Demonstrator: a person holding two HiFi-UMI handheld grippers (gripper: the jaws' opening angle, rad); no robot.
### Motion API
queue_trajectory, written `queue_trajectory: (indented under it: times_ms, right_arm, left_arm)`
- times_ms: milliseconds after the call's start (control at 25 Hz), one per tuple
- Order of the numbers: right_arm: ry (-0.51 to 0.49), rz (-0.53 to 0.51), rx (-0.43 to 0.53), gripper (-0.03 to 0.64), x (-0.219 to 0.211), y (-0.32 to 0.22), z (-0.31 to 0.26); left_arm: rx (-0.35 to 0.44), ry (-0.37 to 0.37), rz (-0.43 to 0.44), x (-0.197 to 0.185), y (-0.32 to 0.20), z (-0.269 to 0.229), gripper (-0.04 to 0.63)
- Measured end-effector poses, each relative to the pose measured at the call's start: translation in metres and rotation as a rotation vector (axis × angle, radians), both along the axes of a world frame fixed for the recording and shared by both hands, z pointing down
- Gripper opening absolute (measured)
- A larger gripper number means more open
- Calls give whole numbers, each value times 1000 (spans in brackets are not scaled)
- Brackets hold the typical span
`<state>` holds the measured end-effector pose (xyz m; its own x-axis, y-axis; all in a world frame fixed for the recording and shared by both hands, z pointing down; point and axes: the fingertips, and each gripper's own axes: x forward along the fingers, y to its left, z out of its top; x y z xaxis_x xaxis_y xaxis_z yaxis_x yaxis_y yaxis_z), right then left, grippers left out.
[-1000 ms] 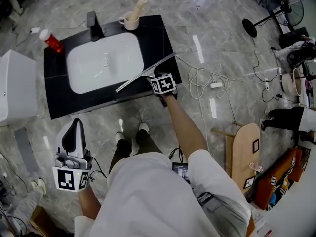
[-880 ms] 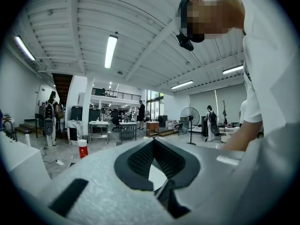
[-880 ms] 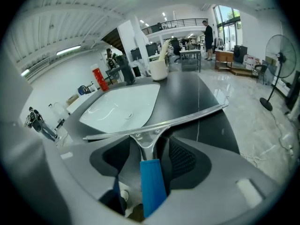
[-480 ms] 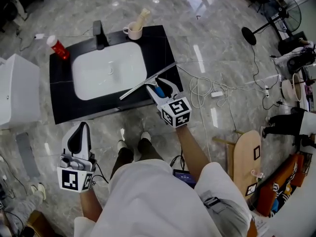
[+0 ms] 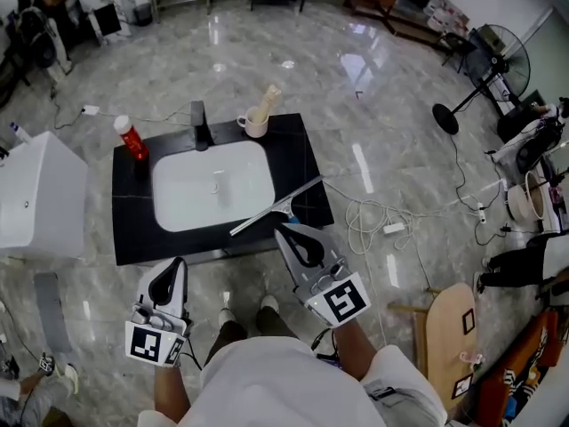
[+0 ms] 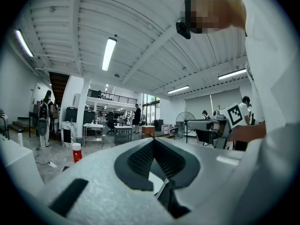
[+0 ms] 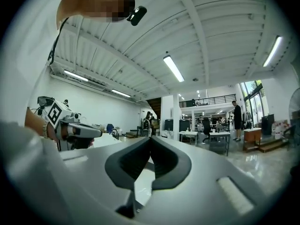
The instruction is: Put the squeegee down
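Black counter (image 5: 307, 172) | squeegee (image 5: 277, 206) lies on sink (image 5: 213, 185) rim, 4 o'clock side, seemingly delivered | right tool (image 5: 283, 231) clenched empty, clear of it | left tool (image 5: 179, 265) clenched empty, idle

Well lit, even overhead light from ceiling tubes (image 6: 108, 53). Head view is sharp with no motion blur. There are white glare streaks on the glossy floor (image 5: 363, 169), and shadows are weak and soft. Both gripper views: strong fisheye bending at the edges, black vignetted corners, nearest foreground out of focus, background acceptably sharp, tubes slightly blown out.
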<state>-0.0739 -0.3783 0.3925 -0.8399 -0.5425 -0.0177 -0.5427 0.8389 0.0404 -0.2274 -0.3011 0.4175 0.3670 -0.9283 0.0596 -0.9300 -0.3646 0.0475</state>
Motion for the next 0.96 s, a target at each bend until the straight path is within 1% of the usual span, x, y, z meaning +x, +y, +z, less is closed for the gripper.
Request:
queue_trajectory:
  times_ms: [160, 520, 960]
  right_arm:
    - [28, 24, -12, -5, 6, 6, 4]
    - [16, 19, 17, -5, -3, 13, -9]
    - [27, 38, 10, -5, 5, 21, -3]
  left_arm:
    - [4, 7, 19, 5, 1, 2, 0]
    - [30, 0, 3, -3, 8, -11, 0]
    - [14, 1, 12, 4, 17, -7, 0]
